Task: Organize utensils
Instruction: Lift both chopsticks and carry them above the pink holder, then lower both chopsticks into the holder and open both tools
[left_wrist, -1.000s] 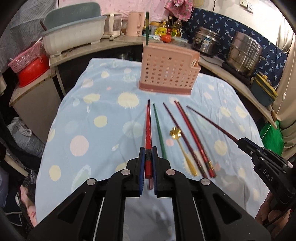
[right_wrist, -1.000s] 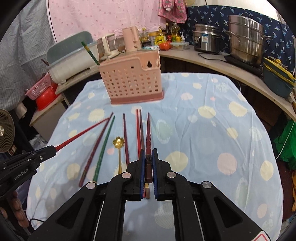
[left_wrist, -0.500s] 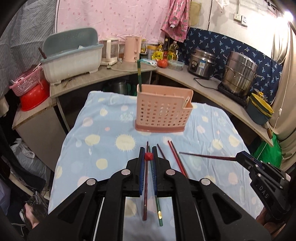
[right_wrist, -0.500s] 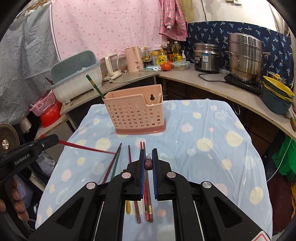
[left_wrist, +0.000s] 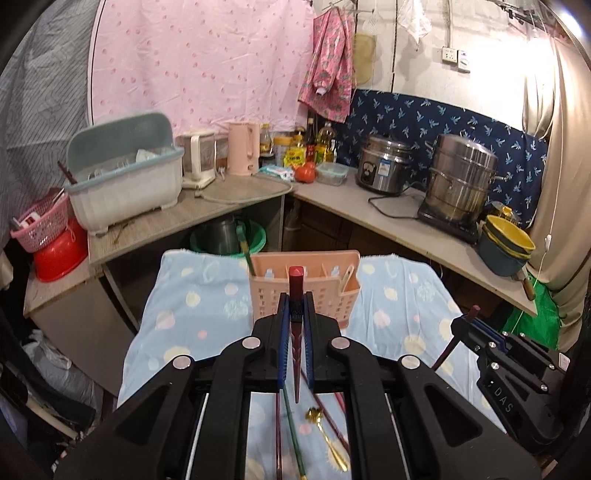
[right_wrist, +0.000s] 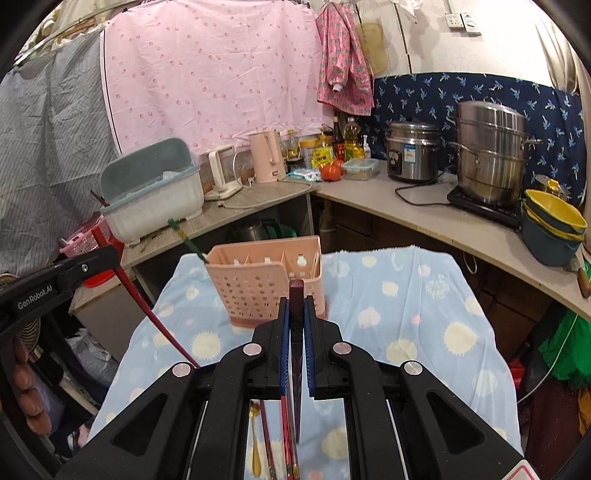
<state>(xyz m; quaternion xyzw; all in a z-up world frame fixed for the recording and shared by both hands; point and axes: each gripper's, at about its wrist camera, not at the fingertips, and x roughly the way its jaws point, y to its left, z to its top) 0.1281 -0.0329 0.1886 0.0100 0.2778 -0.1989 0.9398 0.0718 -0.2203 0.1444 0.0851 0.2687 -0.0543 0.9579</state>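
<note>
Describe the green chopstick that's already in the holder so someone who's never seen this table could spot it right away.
Find the table with the blue spotted cloth; at its far end stands a pink perforated holder. The green chopstick leans out of the holder's left end compartment, the only utensil standing in it, while a second green chopstick lies flat on the cloth.

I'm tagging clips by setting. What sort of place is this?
Most likely a small home kitchen: a rice cooker and steel steamer pot stand on the counter, oil and sauce bottles sit in the corner, with a dish-drying bin nearby.
</note>
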